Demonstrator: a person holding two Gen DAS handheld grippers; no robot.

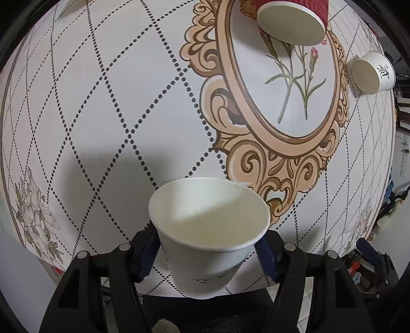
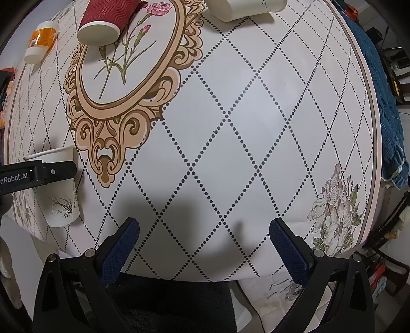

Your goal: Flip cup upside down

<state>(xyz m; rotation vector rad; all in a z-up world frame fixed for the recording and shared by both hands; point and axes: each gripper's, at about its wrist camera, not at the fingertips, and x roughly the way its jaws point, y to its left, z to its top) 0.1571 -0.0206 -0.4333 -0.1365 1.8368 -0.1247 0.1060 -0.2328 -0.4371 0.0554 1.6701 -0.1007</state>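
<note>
My left gripper [image 1: 207, 246] is shut on a white paper cup [image 1: 208, 230] with a small ink drawing. It holds the cup upright, mouth up, above the near part of the table. The same cup [image 2: 60, 189] shows at the left edge of the right wrist view, clamped by the left gripper's black finger [image 2: 55, 171]. My right gripper [image 2: 203, 230] is open and empty over the tablecloth near the front edge.
A red ribbed cup [image 1: 292, 23] [image 2: 102, 21] stands mouth down on the oval floral print. A white cup with black lettering [image 1: 372, 73] [image 2: 243, 9] stands mouth down further right. An orange-labelled bottle [image 2: 39, 42] lies at the far left. The table edge [image 2: 369, 107] runs along the right.
</note>
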